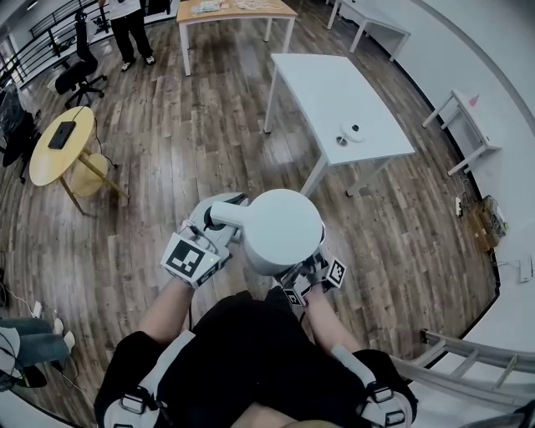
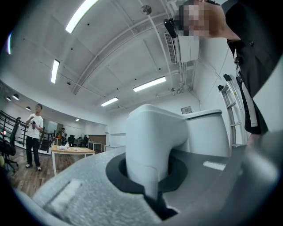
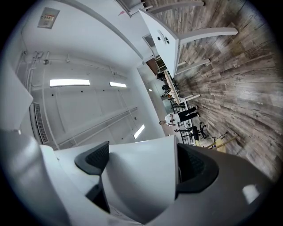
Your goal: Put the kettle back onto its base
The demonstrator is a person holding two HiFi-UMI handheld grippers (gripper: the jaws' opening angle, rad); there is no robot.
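I carry a white kettle (image 1: 282, 230) in front of my body, above the wooden floor. My left gripper (image 1: 219, 216) is shut on its handle (image 1: 226, 214); in the left gripper view the handle (image 2: 152, 145) fills the gap between the jaws, with the kettle body (image 2: 208, 130) behind it. From below on the right side, my right gripper (image 1: 303, 272) is shut on the kettle; a white part of the kettle (image 3: 141, 172) sits tight between the black pads (image 3: 95, 159). The round white base (image 1: 354, 130) lies on the white table (image 1: 318, 84) ahead, near its right front corner.
A round yellow table (image 1: 63, 142) and an office chair (image 1: 79, 75) stand at the left. A wooden table (image 1: 234, 12) and a standing person (image 1: 129, 29) are at the back. Small white tables (image 1: 464, 125) line the right wall. A ladder (image 1: 468, 355) lies at lower right.
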